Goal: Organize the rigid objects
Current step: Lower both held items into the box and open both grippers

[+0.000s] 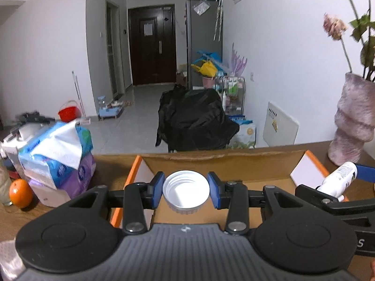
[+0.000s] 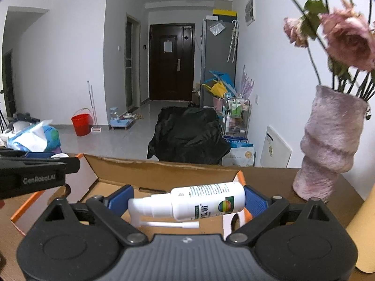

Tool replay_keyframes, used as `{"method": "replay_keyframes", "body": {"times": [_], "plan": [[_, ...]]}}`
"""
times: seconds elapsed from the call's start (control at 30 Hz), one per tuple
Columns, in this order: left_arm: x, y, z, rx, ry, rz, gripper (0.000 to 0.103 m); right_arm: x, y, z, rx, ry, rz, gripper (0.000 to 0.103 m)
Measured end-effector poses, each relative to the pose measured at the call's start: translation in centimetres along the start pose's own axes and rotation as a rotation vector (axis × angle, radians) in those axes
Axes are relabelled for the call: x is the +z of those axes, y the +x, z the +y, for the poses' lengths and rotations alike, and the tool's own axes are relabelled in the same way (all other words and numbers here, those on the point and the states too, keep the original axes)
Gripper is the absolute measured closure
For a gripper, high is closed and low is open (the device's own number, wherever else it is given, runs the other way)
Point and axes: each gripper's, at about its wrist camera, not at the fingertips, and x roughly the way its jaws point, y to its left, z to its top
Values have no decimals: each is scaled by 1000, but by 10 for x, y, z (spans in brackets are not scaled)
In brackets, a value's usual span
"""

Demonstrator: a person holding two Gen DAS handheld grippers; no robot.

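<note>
Both loads hang over the cardboard box (image 1: 234,161) (apparently for dropping in): left gripper (image 1: 185,190) clamps the white cap (image 1: 185,193), right gripper (image 2: 187,202) clamps the spray bottle (image 2: 201,201)

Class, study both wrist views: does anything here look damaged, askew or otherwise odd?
The flowers in the pink vase look wilted, heads drooping. The cardboard box has a ragged, torn back edge. The white spray bottle lies sideways in the right tool. Nothing looks spilled.
</note>
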Motion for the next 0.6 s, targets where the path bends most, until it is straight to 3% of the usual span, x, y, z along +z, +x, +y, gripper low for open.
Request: {"method": "replay_keyframes", "body": {"times": [0.47,0.53,0.57,0.6], "plan": [[-20,20,7,14,-8,53,62,-21,16,-4,42,22,16,5],[-20,21,7,27,-11,58,57,-23,17,-5,53,29,17,5],[-19,22,9,32,-16,60,44,-23,17,-5,57,31,19,5],[-19,22,9,40,-20,60,24,-24,18,-5,59,33,21,5]]}}
